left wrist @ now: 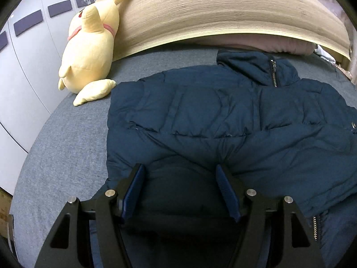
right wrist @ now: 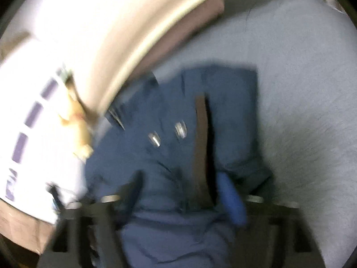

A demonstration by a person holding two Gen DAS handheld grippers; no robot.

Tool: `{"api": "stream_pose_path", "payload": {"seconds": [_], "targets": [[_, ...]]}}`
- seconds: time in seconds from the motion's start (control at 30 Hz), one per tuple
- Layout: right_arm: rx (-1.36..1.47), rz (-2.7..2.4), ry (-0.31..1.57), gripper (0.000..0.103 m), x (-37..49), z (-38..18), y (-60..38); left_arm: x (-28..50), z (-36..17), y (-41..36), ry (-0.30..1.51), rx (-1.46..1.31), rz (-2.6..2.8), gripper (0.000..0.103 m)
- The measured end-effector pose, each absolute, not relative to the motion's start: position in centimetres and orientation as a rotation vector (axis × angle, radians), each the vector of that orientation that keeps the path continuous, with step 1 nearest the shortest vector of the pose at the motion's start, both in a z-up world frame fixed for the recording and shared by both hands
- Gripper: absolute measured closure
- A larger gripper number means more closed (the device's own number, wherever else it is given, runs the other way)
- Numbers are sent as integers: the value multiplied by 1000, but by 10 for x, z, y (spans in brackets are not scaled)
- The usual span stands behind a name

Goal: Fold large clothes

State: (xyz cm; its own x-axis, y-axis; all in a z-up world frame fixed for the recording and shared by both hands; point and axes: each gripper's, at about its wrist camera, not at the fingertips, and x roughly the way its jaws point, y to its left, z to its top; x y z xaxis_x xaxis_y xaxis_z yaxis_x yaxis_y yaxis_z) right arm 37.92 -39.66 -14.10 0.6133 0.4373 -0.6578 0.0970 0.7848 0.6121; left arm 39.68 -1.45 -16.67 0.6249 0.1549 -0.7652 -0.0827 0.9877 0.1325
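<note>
Navy puffer jacket (left wrist: 234,116) spread flat on grey bed sheet (left wrist: 67,138), collar and zip toward wooden headboard (left wrist: 212,15), near pink pillow (left wrist: 279,44). Yellow plush toy (left wrist: 89,51) propped against headboard, just beside jacket's left shoulder. Left gripper (left wrist: 180,189) over jacket's lower edge, jaws spread apart, nothing pinched between blue pads (left wrist: 133,192). In right wrist view, heavily blurred: right gripper (right wrist: 183,192) above jacket (right wrist: 169,134), jaws wide, fabric lying below and between, not clamped. 2 metal snaps (right wrist: 167,134) and brown strip (right wrist: 200,145) visible on jacket.
</note>
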Motion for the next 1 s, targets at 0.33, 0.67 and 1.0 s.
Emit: {"api": "stream_pose_path", "payload": {"seconds": [0.33,0.67,1.0], "targets": [[738,63,943,27,446,-161,-466,395,-171,-15,864,79,134,35],[546,5,992,87,473,-179,-447,395,-173,-17,851,94,140,35],[434,87,811,51,409,-91,-397,393,-173,-17,852,99,140,35]]}}
